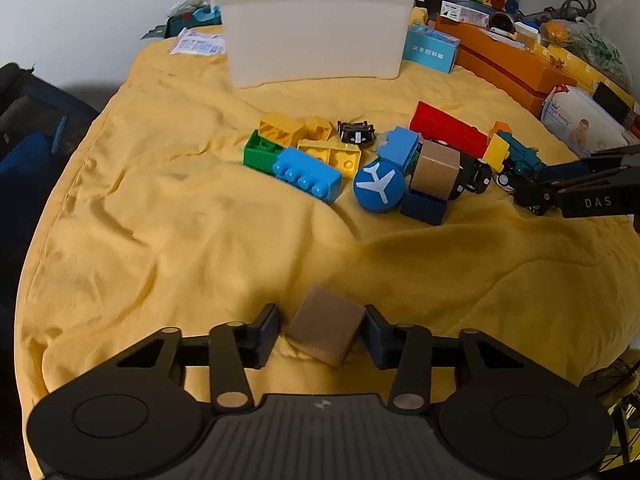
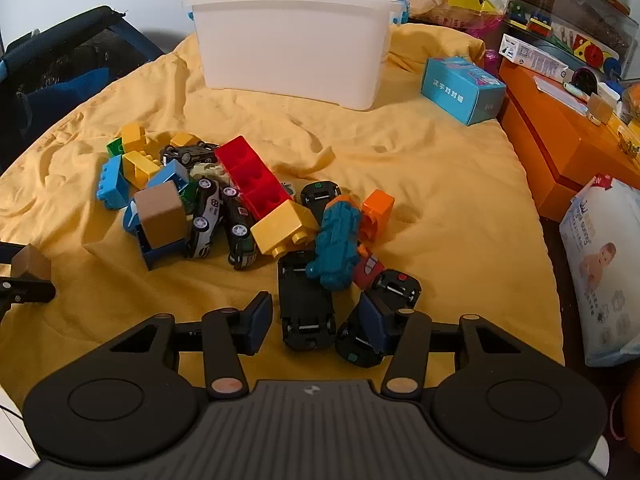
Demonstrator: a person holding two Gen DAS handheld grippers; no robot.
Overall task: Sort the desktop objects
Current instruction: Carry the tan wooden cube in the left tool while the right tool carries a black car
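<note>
A pile of toy bricks and cars lies on the yellow cloth [image 1: 160, 220]. A white bin [image 1: 316, 32] stands at the back; it also shows in the right wrist view [image 2: 292, 44]. My left gripper [image 1: 322, 332] is open around a brown block [image 1: 324, 330] lying on the cloth; its right edge touches the right finger. My right gripper [image 2: 316, 322] is open over an upturned black toy car [image 2: 306, 300]. A second black car [image 2: 352, 344] lies under its right finger. The right gripper [image 1: 532, 196] also shows at the left wrist view's right edge.
In the pile are a red brick [image 2: 252, 178], a yellow brick [image 2: 284, 228], a teal toy [image 2: 336, 244], a blue airplane disc [image 1: 378, 186] and a second brown block [image 1: 434, 170]. A blue box [image 2: 462, 90], orange boxes [image 2: 560, 144] and a wipes pack [image 2: 604, 264] stand at the right.
</note>
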